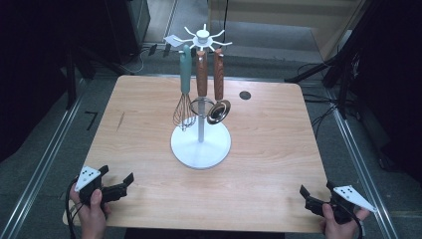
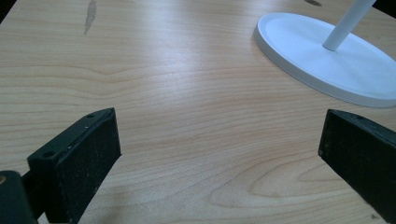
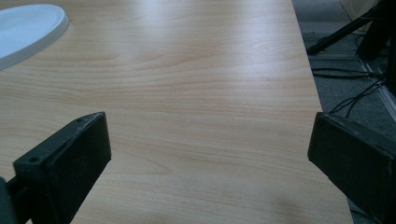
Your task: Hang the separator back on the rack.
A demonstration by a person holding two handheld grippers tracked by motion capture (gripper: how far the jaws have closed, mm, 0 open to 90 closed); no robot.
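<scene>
A: Where do we see the utensil stand at this moment?

B: We see it near the middle of the wooden table, upright on its round white base. From the hooks at its top hang 3 utensils side by side: a whisk with a teal handle on the left, then a tool with a wooden handle in front of the pole, then a small metal strainer on the right. They do not touch the table.

A: And our 2 grippers?

B: The left gripper is at the near left corner of the table, held in the left hand. Its jaws are wide apart and nothing is between them. In the left gripper view we see bare wood between the jaws and the white base ahead to the right.

A: The right gripper?

B: It is at the near right corner, in the right hand, jaws also spread with nothing in them. Both grippers are well apart from the stand. A small dark round spot is on the far side of the table.
</scene>
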